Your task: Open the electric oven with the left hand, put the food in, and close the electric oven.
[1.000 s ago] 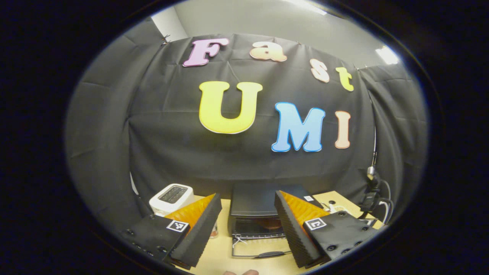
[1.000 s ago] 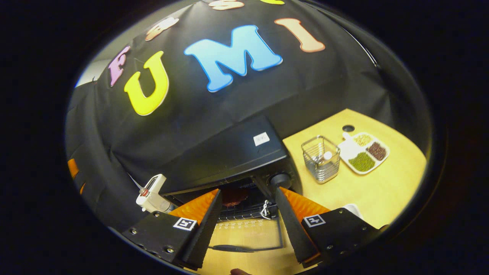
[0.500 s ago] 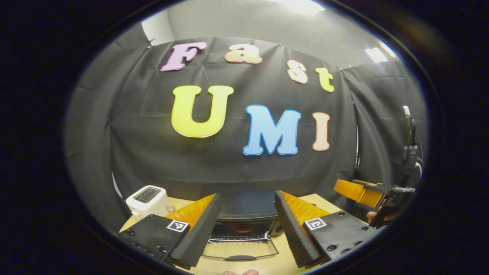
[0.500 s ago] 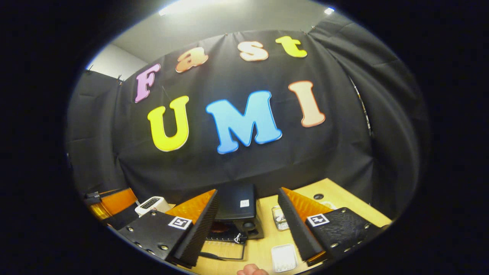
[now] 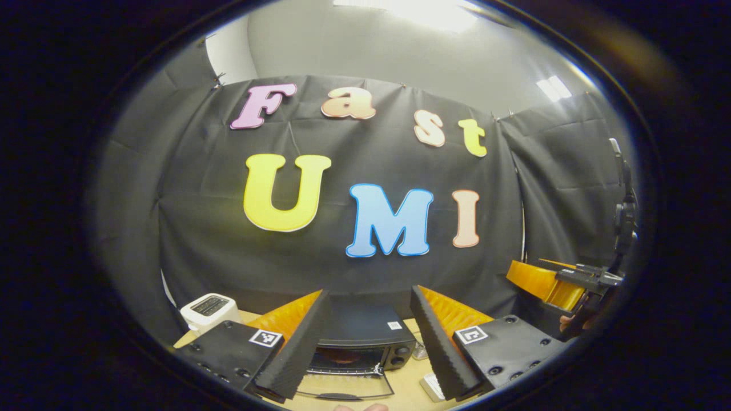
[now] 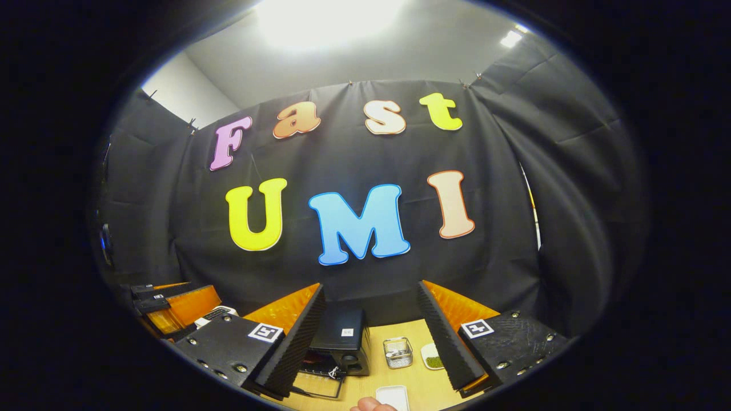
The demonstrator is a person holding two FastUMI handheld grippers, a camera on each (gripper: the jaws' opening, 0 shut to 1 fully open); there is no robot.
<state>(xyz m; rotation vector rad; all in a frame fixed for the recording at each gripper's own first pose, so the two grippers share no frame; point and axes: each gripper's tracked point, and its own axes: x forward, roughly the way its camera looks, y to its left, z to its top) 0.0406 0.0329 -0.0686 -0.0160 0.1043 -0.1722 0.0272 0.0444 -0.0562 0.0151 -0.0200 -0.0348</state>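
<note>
The black electric oven stands on the wooden table with its glass door folded down flat. A reddish-brown piece of food lies on the rack inside. My left gripper is open with nothing between its fingers, held well back from the oven and above it. In the right gripper view the oven is small and low, its door down. My right gripper is open too, holding nothing, and also far from the oven. Each gripper appears at the edge of the other's view: right, left.
A white toaster sits left of the oven. Right of the oven stand a wire basket and a white divided tray of beans. A white flat thing lies near the table's front.
Both grippers have drawn back and risen from the oven, which now looks much smaller and lower. The oven door stays down with the food inside. Both grippers stay open.
</note>
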